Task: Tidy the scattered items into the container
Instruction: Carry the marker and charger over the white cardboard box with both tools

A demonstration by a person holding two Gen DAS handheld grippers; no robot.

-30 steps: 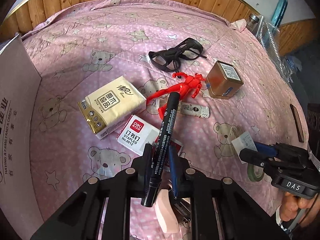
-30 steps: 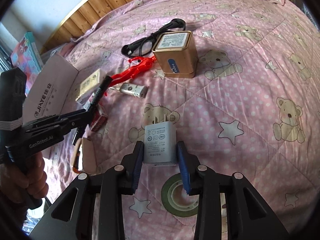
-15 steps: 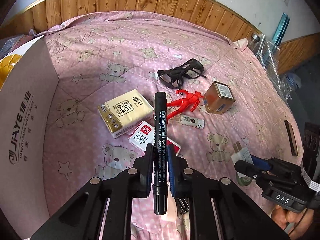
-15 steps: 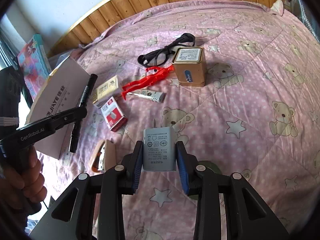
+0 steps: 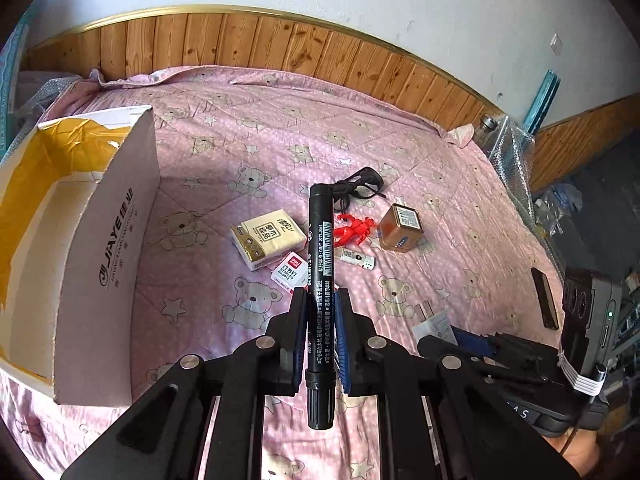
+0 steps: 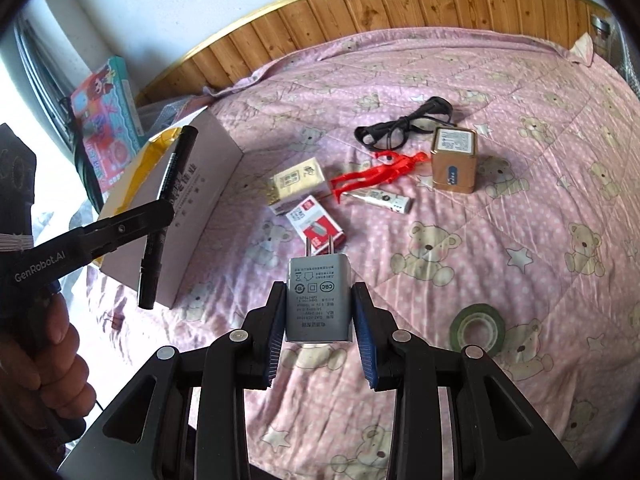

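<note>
1. The left gripper [image 5: 320, 334] is clamped on a black marker [image 5: 321, 280], held in the air above the bed [image 5: 280, 140] beside the box [image 5: 108, 240].
2. The right gripper [image 6: 318, 330] pinches a grey charger [image 6: 318, 298], prongs forward, raised over the bed and well short of the box [image 6: 196, 216].
3. What shows of the box's inside looks empty, so I judge nothing is stowed yet; part of its floor is hidden.
4. Still lying on the bed: tissues [image 6: 298, 180], staples [image 6: 318, 228], red figure [image 6: 376, 174], white tube [image 6: 384, 200], tin [image 6: 454, 160], glasses [image 6: 404, 126], and tape [image 6: 476, 326].
5. Both held items probably go into the box next; most of the tidying remains.
</note>
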